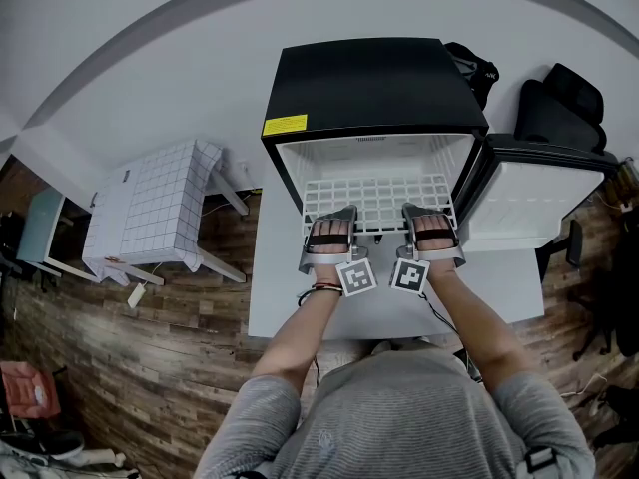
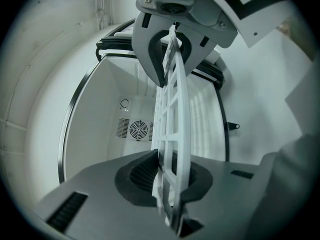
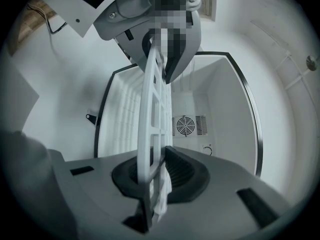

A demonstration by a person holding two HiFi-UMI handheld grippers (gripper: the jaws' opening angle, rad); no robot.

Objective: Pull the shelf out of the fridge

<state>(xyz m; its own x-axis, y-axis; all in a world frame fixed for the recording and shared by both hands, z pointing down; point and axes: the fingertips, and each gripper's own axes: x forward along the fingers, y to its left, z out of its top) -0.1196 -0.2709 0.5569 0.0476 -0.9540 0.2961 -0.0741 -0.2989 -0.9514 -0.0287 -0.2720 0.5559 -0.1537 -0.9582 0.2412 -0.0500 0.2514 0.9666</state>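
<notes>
A black mini fridge [image 1: 369, 78] stands open on a white table [image 1: 285, 297], its door [image 1: 529, 198] swung to the right. The white grid shelf [image 1: 377, 196] sticks partly out of the opening. My left gripper [image 1: 334, 230] is shut on the left part of the shelf's front edge, and my right gripper [image 1: 427, 228] is shut on the right part. In the left gripper view the shelf [image 2: 172, 109] runs edge-on between the pads of the left gripper [image 2: 159, 121]. The right gripper view shows the same shelf [image 3: 151, 104] clamped in the right gripper [image 3: 162, 116].
The fridge's white inside has a round fan grille [image 2: 137, 130] on the back wall. A low stand with a white checked cover [image 1: 150, 208] sits left of the table. Black chairs and a bag [image 1: 559, 108] stand behind the door. The floor is dark wood.
</notes>
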